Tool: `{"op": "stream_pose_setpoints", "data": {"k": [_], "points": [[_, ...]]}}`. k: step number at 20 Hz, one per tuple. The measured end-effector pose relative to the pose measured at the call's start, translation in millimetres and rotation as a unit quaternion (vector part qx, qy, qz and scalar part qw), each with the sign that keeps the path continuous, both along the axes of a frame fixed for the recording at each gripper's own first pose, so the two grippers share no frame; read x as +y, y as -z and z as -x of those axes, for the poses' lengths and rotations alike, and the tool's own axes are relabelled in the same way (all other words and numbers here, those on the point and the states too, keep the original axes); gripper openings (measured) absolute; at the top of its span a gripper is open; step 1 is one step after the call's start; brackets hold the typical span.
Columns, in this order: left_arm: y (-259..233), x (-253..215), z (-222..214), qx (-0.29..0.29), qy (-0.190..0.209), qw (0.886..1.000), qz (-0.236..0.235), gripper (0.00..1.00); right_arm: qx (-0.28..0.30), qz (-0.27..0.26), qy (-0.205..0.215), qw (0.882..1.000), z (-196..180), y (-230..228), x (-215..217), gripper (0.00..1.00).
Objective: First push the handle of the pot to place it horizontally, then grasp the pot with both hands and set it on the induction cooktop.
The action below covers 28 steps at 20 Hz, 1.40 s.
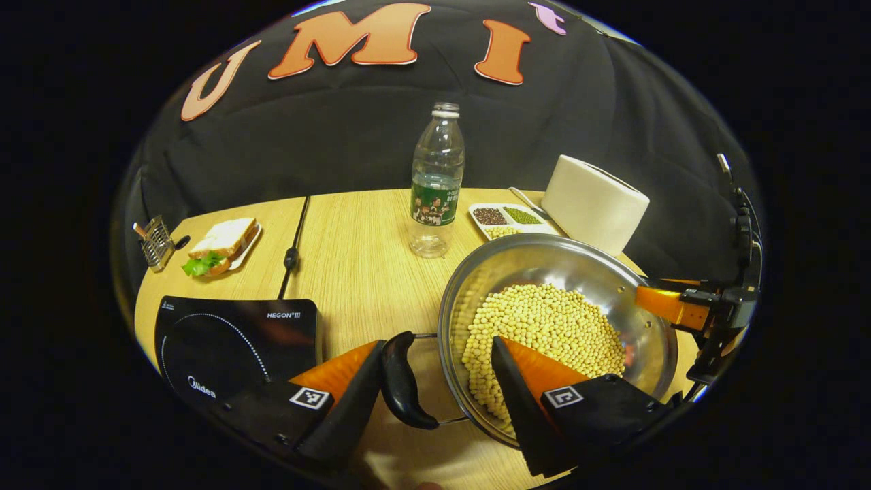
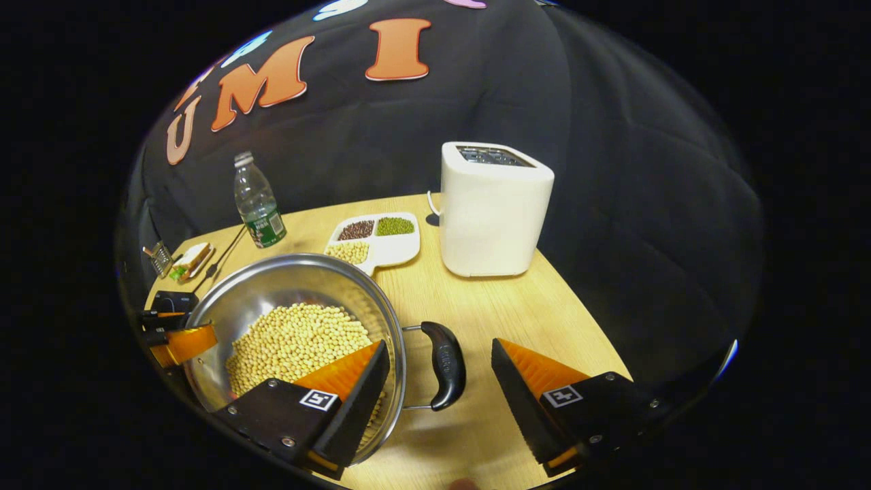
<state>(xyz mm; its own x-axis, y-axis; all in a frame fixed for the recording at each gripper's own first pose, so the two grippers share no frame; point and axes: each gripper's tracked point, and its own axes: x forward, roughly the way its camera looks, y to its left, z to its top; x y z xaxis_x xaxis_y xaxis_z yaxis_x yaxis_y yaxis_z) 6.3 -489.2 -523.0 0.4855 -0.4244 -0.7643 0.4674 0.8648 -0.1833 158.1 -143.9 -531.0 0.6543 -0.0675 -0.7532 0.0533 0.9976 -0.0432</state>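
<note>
Left gripper view: rides low and close at one side of the pot (image 1: 558, 327), facing across the table (image 1: 354, 258) toward the booth wall; cooktop (image 1: 238, 340) off to its left.
Right gripper view: sits close at the pot's (image 2: 292, 320) opposite side, toaster (image 2: 493, 207) ahead.
Shared: pot, bottle (image 1: 435, 184), divided tray (image 2: 374, 238), toaster, sandwich (image 1: 221, 245).
</note>
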Motion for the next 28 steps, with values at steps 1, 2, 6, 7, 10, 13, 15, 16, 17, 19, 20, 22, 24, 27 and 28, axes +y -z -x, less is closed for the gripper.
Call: {"op": "stream_pose_setpoints", "data": {"k": [1, 2, 6, 7, 10, 13, 15, 16, 17, 19, 20, 22, 24, 27, 28], "points": [[1.7, 0.1, -3.1, 0.003, 0.0, 1.0, 0.001, 0.99, 0.007, -0.008, 0.003, 1.0, -1.1, 3.7, 1.8, 0.94], [4.9, -1.3, -4.6, 0.007, 0.002, 1.0, 0.001, 0.98, 0.01, -0.016, 0.004, 1.0, -2.5, 7.3, 2.7, 0.94], [19.6, 5.9, -12.9, 0.021, 0.004, 1.0, -0.02, 0.89, 0.029, -0.048, 0.006, 0.998, -4.7, 16.0, 11.8, 0.71], [18.0, 4.9, -18.6, 0.019, 0.004, 1.0, -0.011, 0.74, 0.035, -0.05, 0.007, 0.998, -0.7, 14.8, 11.9, 0.67], [23.8, 7.9, -10.6, 0.058, -0.005, 0.997, -0.052, 0.64, 0.026, -0.042, 0.002, 0.999, -3.0, 13.2, 11.8, 0.59], [23.1, 4.3, -8.9, 0.063, -0.012, 0.997, -0.049, 0.57, 0.036, -0.078, 0.031, 0.996, -2.2, 13.8, 15.4, 0.48], [23.5, 2.9, -7.7, 0.07, -0.014, 0.996, -0.051, 0.55, 0.04, -0.072, 0.035, 0.996, -0.2, 14.6, 14.2, 0.47], [26.6, 0.9, -8.3, 0.076, -0.012, 0.996, -0.049, 0.58, 0.044, -0.074, 0.042, 0.995, -0.8, 13.0, 16.0, 0.47], [26.4, 0.1, -7.9, 0.084, -0.014, 0.995, -0.048, 0.56, 0.045, -0.077, 0.047, 0.995, -0.1, 10.7, 17.9, 0.46], [23.9, 1.1, -13.2, 0.069, -0.01, 0.997, -0.046, 0.57, 0.039, -0.082, 0.049, 0.995, 1.9, 3.6, 19.0, 0.46], [21.3, 3.0, -13.6, 0.061, -0.009, 0.997, -0.044, 0.54, 0.034, -0.084, 0.05, 0.995, 8.4, -6.8, 13.6, 0.47], [18.2, 5.3, -15.6, 0.056, -0.008, 0.998, -0.041, 0.56, 0.025, -0.089, 0.053, 0.994, 15.1, -34.0, 12.5, 0.42], [19.1, 6.1, -14.4, 0.055, -0.012, 0.998, -0.037, 0.54, 0.018, -0.088, 0.05, 0.995, 18.2, -51.5, 21.0, 0.46], [19.9, 6.8, -12.1, 0.046, -0.013, 0.998, -0.035, 0.56, 0.012, -0.097, 0.051, 0.994, 26.1, -75.6, 45.3, 0.46], [19.1, 5.6, -11.8, 0.04, -0.015, 0.998, -0.036, 0.56, 0.011, -0.101, 0.051, 0.994, 27.8, -80.4, 56.4, 0.46]]}}
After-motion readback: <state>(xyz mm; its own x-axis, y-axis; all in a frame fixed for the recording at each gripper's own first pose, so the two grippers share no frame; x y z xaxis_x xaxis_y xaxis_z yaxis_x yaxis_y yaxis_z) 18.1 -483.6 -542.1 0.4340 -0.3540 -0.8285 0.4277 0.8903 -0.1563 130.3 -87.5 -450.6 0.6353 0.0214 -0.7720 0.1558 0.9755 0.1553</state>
